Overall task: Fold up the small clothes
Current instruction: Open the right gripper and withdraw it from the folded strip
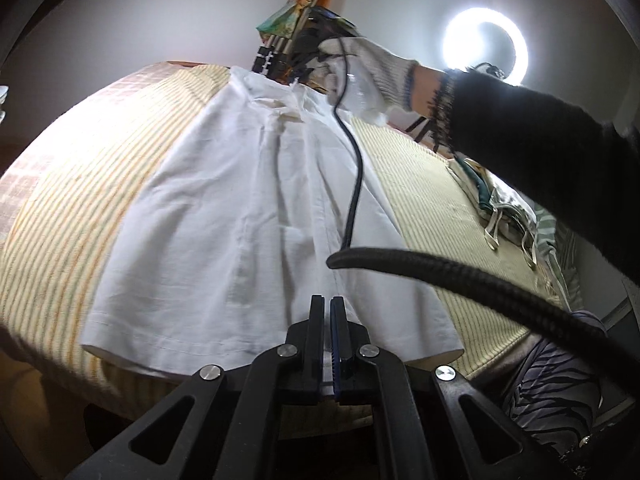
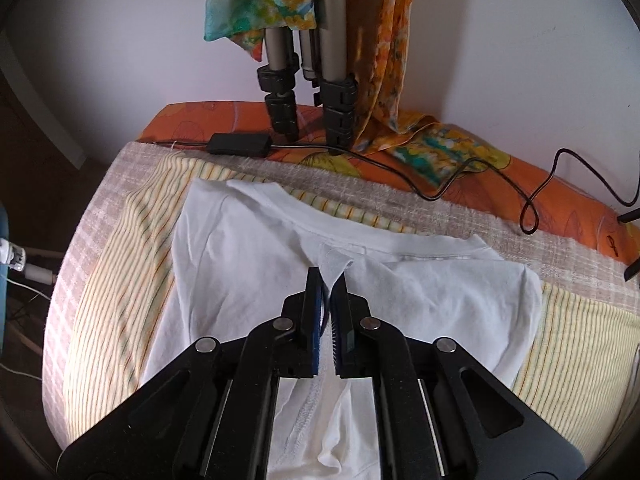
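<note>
- Nearest the left wrist camera: left gripper [image 1: 330, 301], jaws pressed together on the hem of the white garment [image 1: 256, 208].
- Garment lies spread flat on the striped cloth [image 1: 76, 184] covering the bed.
- At its collar end: right gripper [image 2: 327, 276], jaws nearly together, pinching a fold of the garment below the neckline.
- Gloved right hand [image 1: 360, 76] holds that tool; a black cable [image 1: 356, 176] trails from it.
- Beyond: tripod legs [image 2: 336, 92], patterned scarves [image 2: 384, 60], ring light [image 1: 485, 49].
</note>
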`<state>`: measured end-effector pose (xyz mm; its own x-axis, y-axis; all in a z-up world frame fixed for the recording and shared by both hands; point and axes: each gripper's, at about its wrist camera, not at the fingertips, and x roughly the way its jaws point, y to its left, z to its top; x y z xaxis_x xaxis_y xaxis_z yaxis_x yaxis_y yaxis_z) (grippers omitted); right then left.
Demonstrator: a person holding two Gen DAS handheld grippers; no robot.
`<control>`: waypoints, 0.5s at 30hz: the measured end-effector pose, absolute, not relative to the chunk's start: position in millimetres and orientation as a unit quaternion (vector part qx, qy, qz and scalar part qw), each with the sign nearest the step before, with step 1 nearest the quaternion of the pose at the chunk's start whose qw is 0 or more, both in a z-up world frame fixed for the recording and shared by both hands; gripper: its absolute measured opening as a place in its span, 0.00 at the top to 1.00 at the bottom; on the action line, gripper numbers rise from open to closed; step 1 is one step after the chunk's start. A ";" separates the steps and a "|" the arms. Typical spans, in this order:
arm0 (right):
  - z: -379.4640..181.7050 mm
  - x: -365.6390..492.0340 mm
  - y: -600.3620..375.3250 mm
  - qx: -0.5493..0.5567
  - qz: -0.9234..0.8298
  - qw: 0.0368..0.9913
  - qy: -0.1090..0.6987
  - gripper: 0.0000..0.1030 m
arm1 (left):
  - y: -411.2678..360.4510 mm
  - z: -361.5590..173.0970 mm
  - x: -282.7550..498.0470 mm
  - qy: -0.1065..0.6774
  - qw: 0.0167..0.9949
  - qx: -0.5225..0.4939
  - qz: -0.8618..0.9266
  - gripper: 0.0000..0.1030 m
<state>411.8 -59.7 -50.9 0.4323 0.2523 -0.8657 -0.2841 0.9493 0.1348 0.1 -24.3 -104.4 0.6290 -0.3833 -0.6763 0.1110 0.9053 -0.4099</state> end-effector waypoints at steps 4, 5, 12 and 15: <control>-15.3 388.9 -83.5 0.007 0.173 0.861 0.478 0.59 | -19.2 -102.1 -3.5 0.404 0.890 -0.169 -0.131 0.76; -6.5 381.6 -90.7 0.016 0.182 0.862 0.474 0.59 | -18.7 -101.0 -4.5 0.402 0.891 -0.168 -0.129 0.76; 61.0 268.4 -172.9 0.080 0.233 0.870 0.427 0.59 | -38.8 -102.8 -4.1 0.415 0.889 -0.124 -0.150 0.74; 63.7 195.8 -198.6 0.075 0.234 0.873 0.421 0.58 | -46.7 -106.3 -1.9 0.423 0.888 -0.106 -0.144 0.74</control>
